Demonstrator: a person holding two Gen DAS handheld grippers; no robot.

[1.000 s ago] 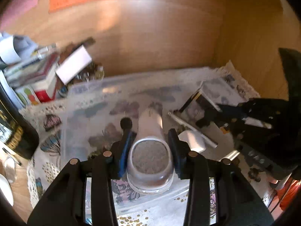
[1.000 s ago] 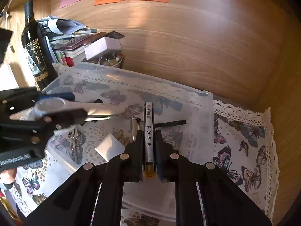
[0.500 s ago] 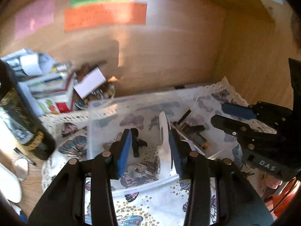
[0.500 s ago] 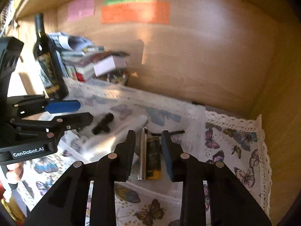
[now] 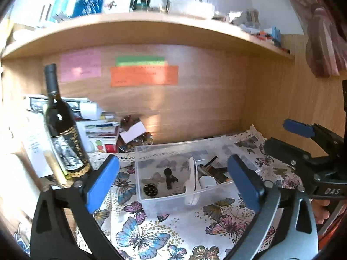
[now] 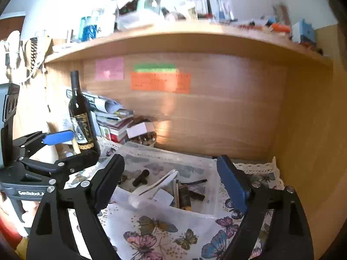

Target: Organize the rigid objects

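While both grippers hang back with fingers spread wide and empty, left gripper (image 5: pixel 173 179) and right gripper (image 6: pixel 171 182), the clear plastic bin (image 5: pixel 173 195) sits on the butterfly-print cloth (image 5: pixel 173 231) with the white oblong plastic gadget (image 5: pixel 192 179) propped inside among small dark bits, near a dark wine bottle (image 5: pixel 63 130).

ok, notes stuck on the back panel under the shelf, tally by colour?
pink note: 1
green note: 1
orange note: 1
Total: 3
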